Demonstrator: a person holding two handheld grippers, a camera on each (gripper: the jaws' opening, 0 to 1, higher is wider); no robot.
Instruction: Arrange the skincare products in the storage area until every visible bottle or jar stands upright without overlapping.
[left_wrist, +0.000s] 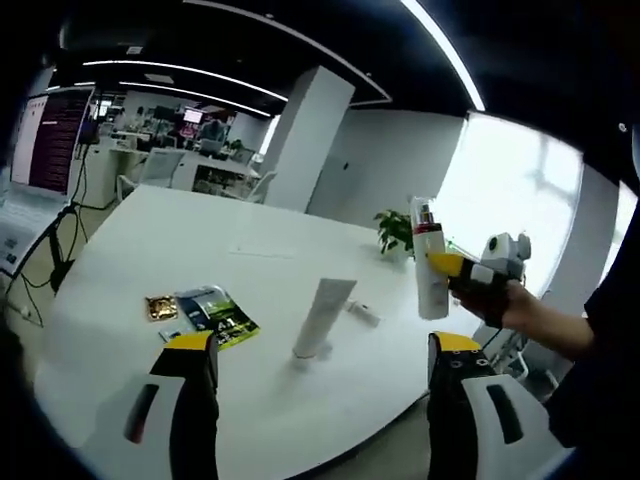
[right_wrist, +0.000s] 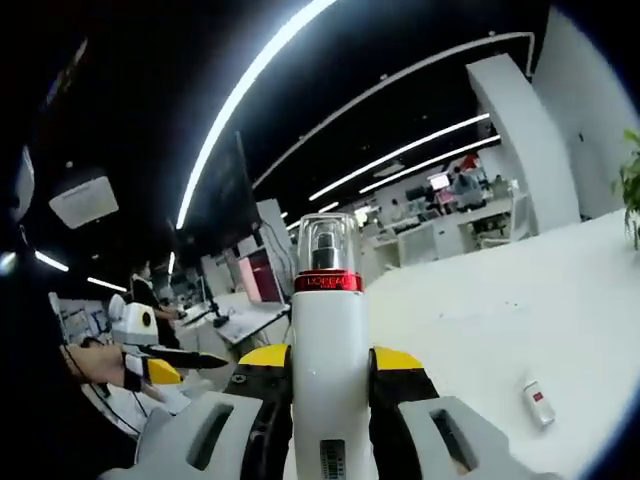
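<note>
My right gripper (right_wrist: 330, 385) is clamped on a white pump bottle (right_wrist: 329, 340) with a red collar and clear cap — both yellow-tipped jaws press its sides, and the bottle stands upright along the jaws. In the left gripper view the same bottle (left_wrist: 428, 262) hangs in the air past the far right edge of the white table (left_wrist: 150, 250), held by that right gripper (left_wrist: 452, 268), with my hand (left_wrist: 505, 305) behind it.

My left gripper (left_wrist: 325, 365) is spread wide with nothing between the jaws, hovering over the near part of the table. In the right gripper view it shows low at the left (right_wrist: 160, 368), held by my other hand.

On the table, left gripper view: a white tube (left_wrist: 322, 318) stands on its cap between my left jaws and well ahead of them, leaning a little. Just beside it, to the right, a small white item (left_wrist: 363, 314) lies flat. Left of the tube sit a green-and-blue packet (left_wrist: 217, 315) and a small gold packet (left_wrist: 160, 306), close together, both lying flat. A potted plant (left_wrist: 396, 231) stands at the far edge, near the held bottle.

Right gripper view also shows a small white item with a red mark (right_wrist: 538, 402) lying on the table at right — can't tell what it is.
</note>
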